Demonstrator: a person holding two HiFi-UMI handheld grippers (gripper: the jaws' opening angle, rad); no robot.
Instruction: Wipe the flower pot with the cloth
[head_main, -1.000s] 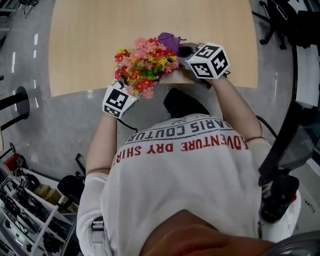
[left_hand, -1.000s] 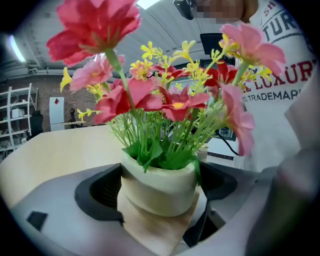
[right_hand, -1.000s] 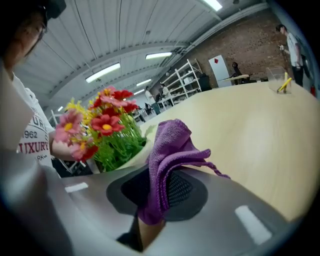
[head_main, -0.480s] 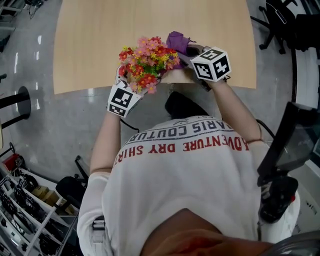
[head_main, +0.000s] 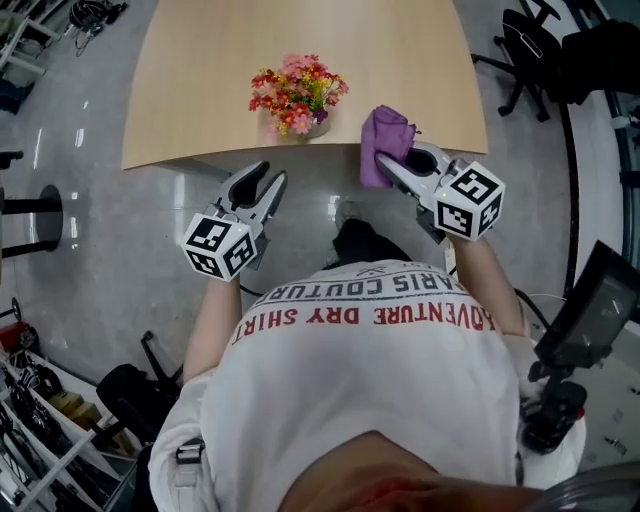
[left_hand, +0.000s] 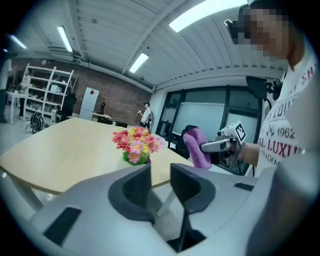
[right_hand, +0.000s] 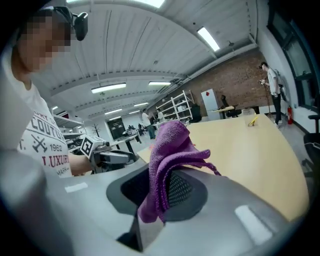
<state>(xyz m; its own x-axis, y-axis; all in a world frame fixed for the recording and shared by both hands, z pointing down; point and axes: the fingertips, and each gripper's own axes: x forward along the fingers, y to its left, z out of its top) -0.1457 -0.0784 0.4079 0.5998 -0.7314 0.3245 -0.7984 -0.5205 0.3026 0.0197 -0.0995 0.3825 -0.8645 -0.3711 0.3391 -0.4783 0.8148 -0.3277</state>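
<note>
**Cloth (right_hand: 170, 145) clenched in right gripper (right_hand: 160, 172), left gripper (left_hand: 159, 167) empty**

The right gripper's jaws are clamped on the cloth, a purple knit-looking rag. It is bunched between the pads, with a fold rising above them and a tail hanging below. In the head view it flops from the jaw tips toward eleven o'clock, over the near edge of the table (head_main: 200, 60). The left gripper's jaws have just been closing. They stand a narrow gap apart with nothing between them.

Both grippers are off the table, just short of its near edge. The pot (head_main: 316, 124) stands alone on the table close to that edge. It lies at about one o'clock from the left gripper and ten o'clock from the right, and neither touches it. The flowers (head_main: 297, 90) cover most of it and only a sliver shows beneath, so I cannot tell what it is made of.

The pot looks small, so it is probably light and top-heavy under the spray. A sideways wipe could push or tip it. The safest hold is low on the wall beneath the blooms, with the left gripper at the pot's nine o'clock side. That leaves the three o'clock side free for the cloth. If the wall is glazed it will be slick and may chip, so a gentle squeeze is wiser. The flowers would only bend and give no hold. The cloth is limp, so it is the loose flap that should press on the pot, not the jaw tips.
</note>
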